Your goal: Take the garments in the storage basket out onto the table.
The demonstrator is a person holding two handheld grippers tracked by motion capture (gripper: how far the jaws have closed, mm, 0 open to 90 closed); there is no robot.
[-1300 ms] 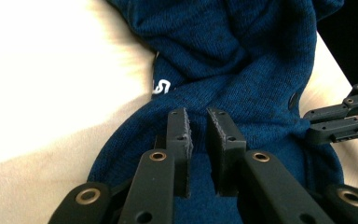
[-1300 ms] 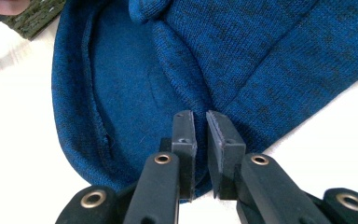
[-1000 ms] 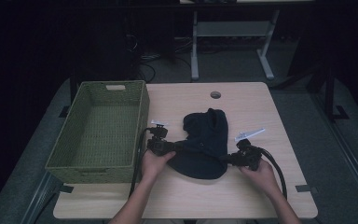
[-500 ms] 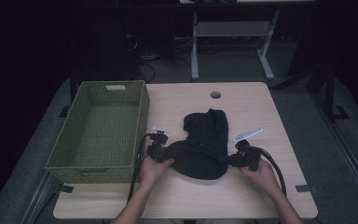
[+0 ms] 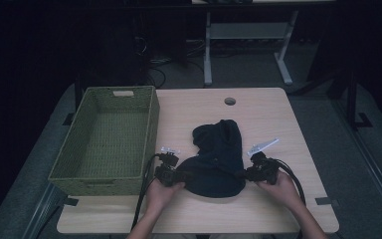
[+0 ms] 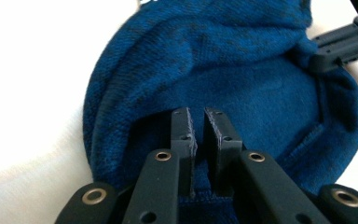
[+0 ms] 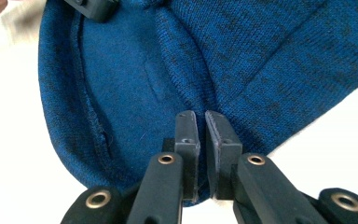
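Note:
A dark blue knit hat (image 5: 218, 154) lies on the wooden table (image 5: 268, 114), with its crown pointing away from the person. My left gripper (image 5: 180, 175) is shut on the hat's rim at its left side. In the left gripper view the pads (image 6: 182, 128) pinch the knit fabric (image 6: 223, 60) between them. My right gripper (image 5: 243, 174) is shut on the rim at the hat's right side. Its pads (image 7: 189, 130) clamp the blue fabric (image 7: 135, 79) in the right gripper view. Each gripper view also catches the other gripper across the hat, the right gripper (image 6: 340, 42) and the left gripper (image 7: 93, 7).
An empty green woven basket (image 5: 110, 142) stands at the table's left side, close to my left hand. A round cable hole (image 5: 230, 101) sits near the far edge. A white desk frame (image 5: 248, 35) stands on the floor beyond the table.
My left gripper has moved towards the near edge of the table, taking the hat's left rim with it. The right gripper has stayed where it was.

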